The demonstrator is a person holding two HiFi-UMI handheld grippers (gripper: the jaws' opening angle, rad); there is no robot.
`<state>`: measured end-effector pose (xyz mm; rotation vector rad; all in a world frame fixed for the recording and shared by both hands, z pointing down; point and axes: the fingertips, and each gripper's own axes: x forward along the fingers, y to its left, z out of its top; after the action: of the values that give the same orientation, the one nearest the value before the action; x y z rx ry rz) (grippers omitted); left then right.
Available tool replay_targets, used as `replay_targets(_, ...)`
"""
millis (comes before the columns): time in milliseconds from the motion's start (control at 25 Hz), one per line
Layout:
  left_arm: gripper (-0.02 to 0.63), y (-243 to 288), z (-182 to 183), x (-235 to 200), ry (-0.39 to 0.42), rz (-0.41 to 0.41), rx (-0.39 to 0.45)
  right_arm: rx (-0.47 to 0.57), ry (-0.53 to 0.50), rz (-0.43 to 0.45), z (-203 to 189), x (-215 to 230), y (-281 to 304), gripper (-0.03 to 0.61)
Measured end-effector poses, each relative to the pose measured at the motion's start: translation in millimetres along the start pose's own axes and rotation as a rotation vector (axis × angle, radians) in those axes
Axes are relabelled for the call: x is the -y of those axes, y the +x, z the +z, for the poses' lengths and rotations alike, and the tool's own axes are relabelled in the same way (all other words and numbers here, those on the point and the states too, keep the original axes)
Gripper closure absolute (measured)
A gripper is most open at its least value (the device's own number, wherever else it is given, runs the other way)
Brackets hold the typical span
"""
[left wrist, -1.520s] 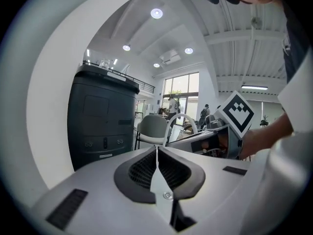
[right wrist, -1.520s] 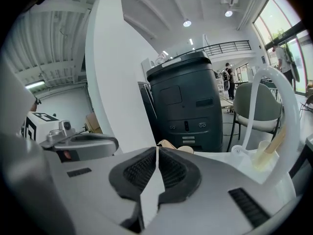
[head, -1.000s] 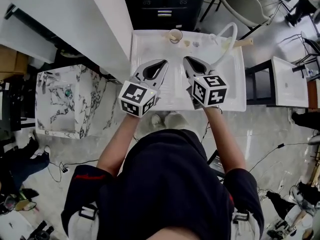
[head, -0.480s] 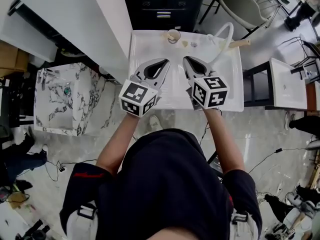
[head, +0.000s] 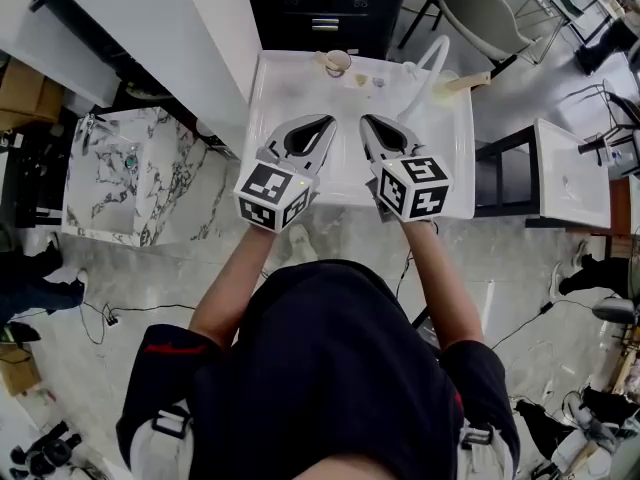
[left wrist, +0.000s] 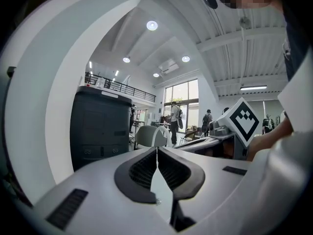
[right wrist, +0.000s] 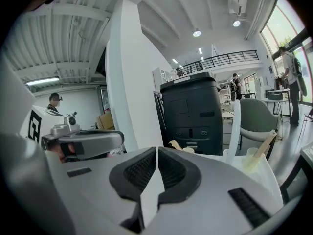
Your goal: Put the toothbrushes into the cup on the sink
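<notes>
Our left gripper (head: 327, 124) is shut on nothing, and just beside it our right gripper (head: 369, 120) is closed and empty too, both over the sink (head: 285, 88). The cup (head: 338, 63) stands ahead at the back rim, between their tips. A wooden-handled toothbrush (head: 470, 80) sits at the back right corner, handle pointing right, so we judge the right gripper nearer

Two white plastic claws: one left claw (head: 328, 123), one right claw (head: 365, 119). One white rectangular sink (head: 290, 93), one white arched tap (head: 432, 60), two pale round cups (head: 338, 64), two wooden-handled toothbrushes (head: 472, 80), one marble-patterned cabinet (head: 120, 183), one grey shell chair (head: 480, 8), one tall black cabinet (head: 325, 8).
</notes>
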<state>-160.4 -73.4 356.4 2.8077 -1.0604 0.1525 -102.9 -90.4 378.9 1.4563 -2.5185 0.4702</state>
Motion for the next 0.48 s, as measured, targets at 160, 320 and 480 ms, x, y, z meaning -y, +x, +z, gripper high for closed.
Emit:
replay_targets(160,0.593,-6,-2,24,0.002,0.012,0.000,0.006,-0.021,0.015,-5,-1,-23,0.540)
replay_targets(320,0.594,-13,-6,46,0.005,0.033,-0.002,0.014,-0.037,0.028,-11,-2,-44,0.543)
replay_targets(480,0.594,-23,-10,65,0.004,0.049,-0.005,0.021,-0.046,0.039,-16,-5,-64,0.543)
